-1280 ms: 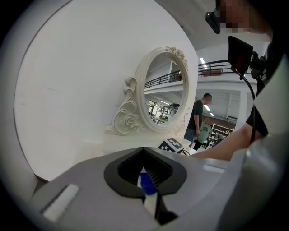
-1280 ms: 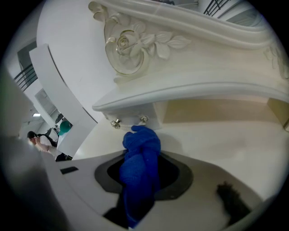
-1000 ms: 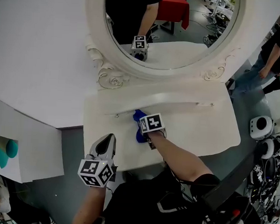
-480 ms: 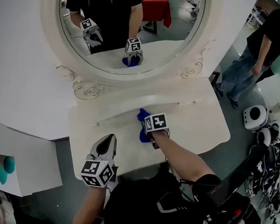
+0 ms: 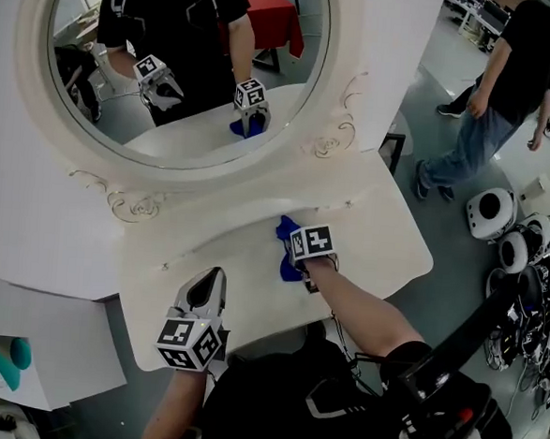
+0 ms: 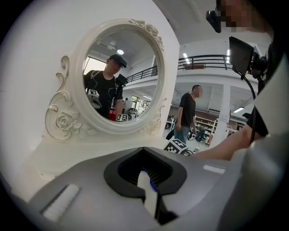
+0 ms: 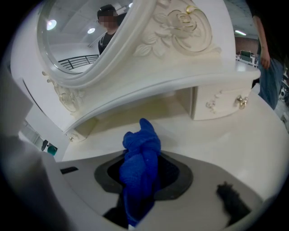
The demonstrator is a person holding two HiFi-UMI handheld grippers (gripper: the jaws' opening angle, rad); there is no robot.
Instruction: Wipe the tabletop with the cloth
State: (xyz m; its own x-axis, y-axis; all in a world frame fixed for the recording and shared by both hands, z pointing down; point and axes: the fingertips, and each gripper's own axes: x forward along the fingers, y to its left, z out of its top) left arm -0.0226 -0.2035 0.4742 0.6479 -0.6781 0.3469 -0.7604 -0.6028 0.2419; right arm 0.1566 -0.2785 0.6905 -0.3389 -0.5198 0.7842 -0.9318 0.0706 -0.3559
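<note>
head view: right tongs (image 5: 294, 259) hold a bunched blue cloth (image 5: 285, 247) against the glossy cream table (image 5: 391, 241), near its middle — wiping looks under way, with most of the surface probably left to do. left gripper view: left tongs (image 6: 148, 191) closed, empty. right gripper view: soft crumpled fabric clamped between the jaws — carved mirror frame (image 7: 171, 27) above.
</note>
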